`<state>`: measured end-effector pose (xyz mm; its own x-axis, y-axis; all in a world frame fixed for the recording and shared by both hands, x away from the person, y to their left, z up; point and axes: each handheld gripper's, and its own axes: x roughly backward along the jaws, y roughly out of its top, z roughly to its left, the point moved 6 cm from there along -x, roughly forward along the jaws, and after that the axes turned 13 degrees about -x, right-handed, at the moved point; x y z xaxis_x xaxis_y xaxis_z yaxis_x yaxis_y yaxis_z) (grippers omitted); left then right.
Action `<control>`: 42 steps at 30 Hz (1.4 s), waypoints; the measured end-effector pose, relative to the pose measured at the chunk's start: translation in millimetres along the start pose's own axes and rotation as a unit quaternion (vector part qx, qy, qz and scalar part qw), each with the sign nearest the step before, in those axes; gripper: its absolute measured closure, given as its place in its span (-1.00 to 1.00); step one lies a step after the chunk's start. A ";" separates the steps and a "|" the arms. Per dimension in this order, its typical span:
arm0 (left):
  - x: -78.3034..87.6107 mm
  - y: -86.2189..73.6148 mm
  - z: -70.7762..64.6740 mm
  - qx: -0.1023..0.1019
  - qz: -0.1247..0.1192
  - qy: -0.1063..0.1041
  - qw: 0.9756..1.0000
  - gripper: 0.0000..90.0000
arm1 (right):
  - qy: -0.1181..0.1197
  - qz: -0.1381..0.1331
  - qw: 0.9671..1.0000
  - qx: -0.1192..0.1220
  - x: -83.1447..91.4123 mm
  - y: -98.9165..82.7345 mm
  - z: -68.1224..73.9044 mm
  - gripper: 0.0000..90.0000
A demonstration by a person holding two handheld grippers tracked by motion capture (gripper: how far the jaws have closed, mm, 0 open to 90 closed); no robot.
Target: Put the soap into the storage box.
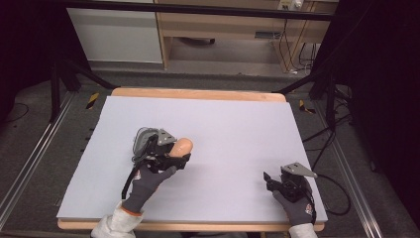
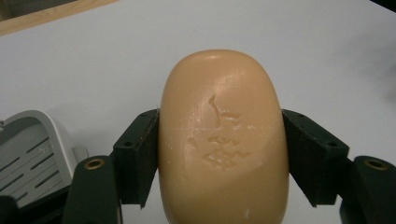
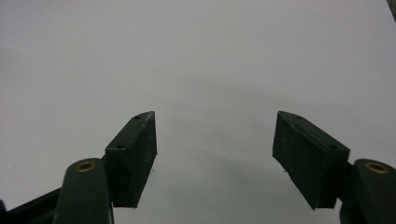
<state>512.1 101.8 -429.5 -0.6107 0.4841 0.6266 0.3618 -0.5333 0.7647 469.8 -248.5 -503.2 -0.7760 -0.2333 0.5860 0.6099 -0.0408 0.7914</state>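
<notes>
on the table: a pale sheet (image 1: 223, 129) covers nearly the whole wooden top (image 1: 198, 93)
soap dish: grey, slotted (image 2: 32, 154), lying on the sheet just left of the left gripper's jaws
left gripper: (image 1: 171, 157) left of centre on the sheet, jaws closed against both long sides of the soap
right gripper: (image 1: 271, 182) near the front right corner, jaws spread wide with bare sheet between them
soap: tan oval bar (image 2: 223, 140) with a stamped mark, pinched between the left jaws, its rounded end sticking out past them
</notes>
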 end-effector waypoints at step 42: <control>28.5 -17.5 73.1 0.048 -0.005 0.073 0.996 -0.30 | 0.003 0.003 1.000 0.001 -1.2 -0.3 2.0 -0.32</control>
<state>539.9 175.7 -414.1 -0.7078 0.3792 0.5960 0.4174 -0.4561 0.7859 470.2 -246.3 -503.9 -0.7715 -0.2386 0.5898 0.6142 -0.0374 0.7883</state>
